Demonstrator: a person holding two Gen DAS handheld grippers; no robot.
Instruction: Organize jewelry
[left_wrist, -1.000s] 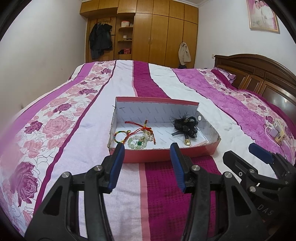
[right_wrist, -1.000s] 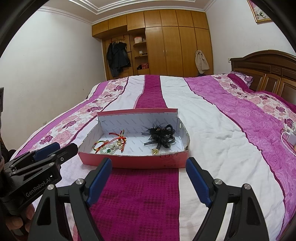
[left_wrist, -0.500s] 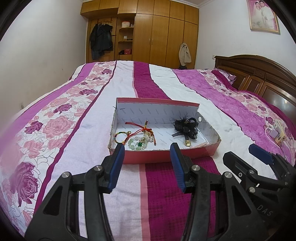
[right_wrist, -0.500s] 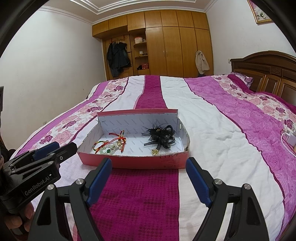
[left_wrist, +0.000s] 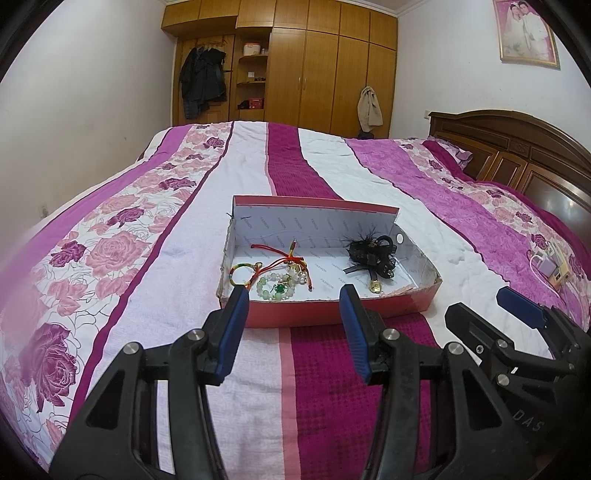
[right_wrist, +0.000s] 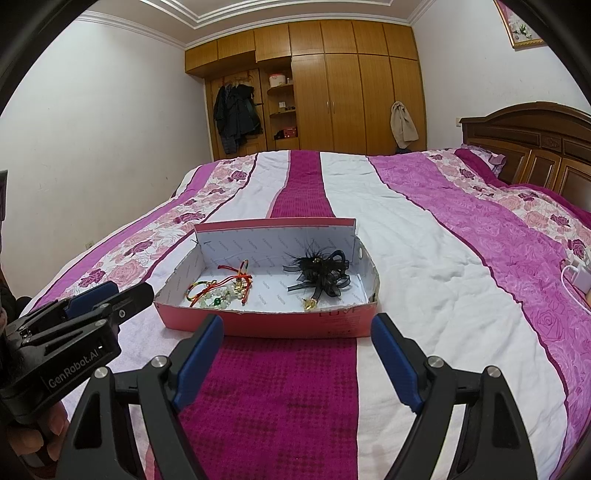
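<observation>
Left wrist view showed nothing changed from a second before: the left gripper (left_wrist: 293, 301) had kept its place, jaws partly apart with nothing between them, low over the magenta stripe of the bedspread (left_wrist: 166, 295). Just beyond its fingertips lay the pink box (left_wrist: 332, 315), open-topped. Inside, ahead of the left finger, sat a tangle of beaded bracelets (left_wrist: 275, 282) with red cord; ahead of the right finger, a black feathered hair clip (left_wrist: 371, 254). To the right hovered the right gripper (left_wrist: 517, 306), equally unmoved.

From the right wrist view, the right gripper (right_wrist: 297, 330) stood wide apart and empty, the box (right_wrist: 295, 325) directly ahead of it and nothing blocking the way. The bracelets (right_wrist: 218, 291) lay ahead-left, the hair clip (right_wrist: 321, 275) nearly centred. The left gripper (right_wrist: 110, 295) sat off to the left. Farther off were a wooden headboard (right_wrist: 535, 147) on the right and a wardrobe (right_wrist: 351, 92) beyond the bed.
</observation>
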